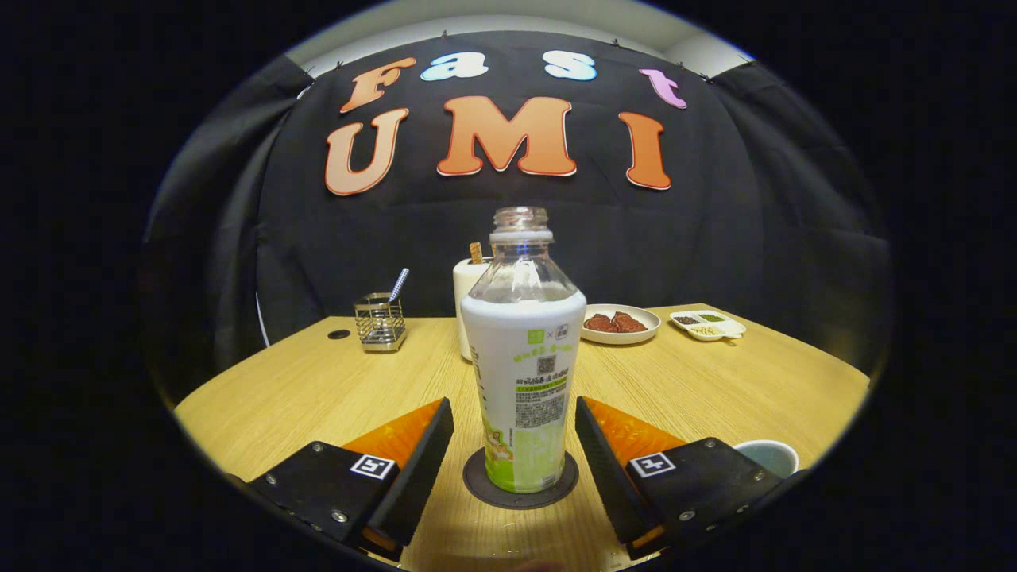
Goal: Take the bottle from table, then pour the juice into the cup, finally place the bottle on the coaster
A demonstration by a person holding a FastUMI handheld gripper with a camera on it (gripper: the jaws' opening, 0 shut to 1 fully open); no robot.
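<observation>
Between my two fingers, the bottle point(524, 373) stands upright on the coaster point(520, 481), dead ahead of my tongs point(515, 445), which gape wide on either side, touching nothing. The cup point(769, 456) sits right of my right finger on the worktop point(715, 381).

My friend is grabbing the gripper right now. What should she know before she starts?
Gripper: open, a finger on each side of the bottle, neither touching it.
Bottle: upright, uncapped, standing on the round dark coaster between the fingers.
Cup: on the table beside the right finger; whether it holds juice cannot be told.
Done: bottle already sits on the coaster.
Left: likely just back the gripper straight away without knocking the bottle.
</observation>
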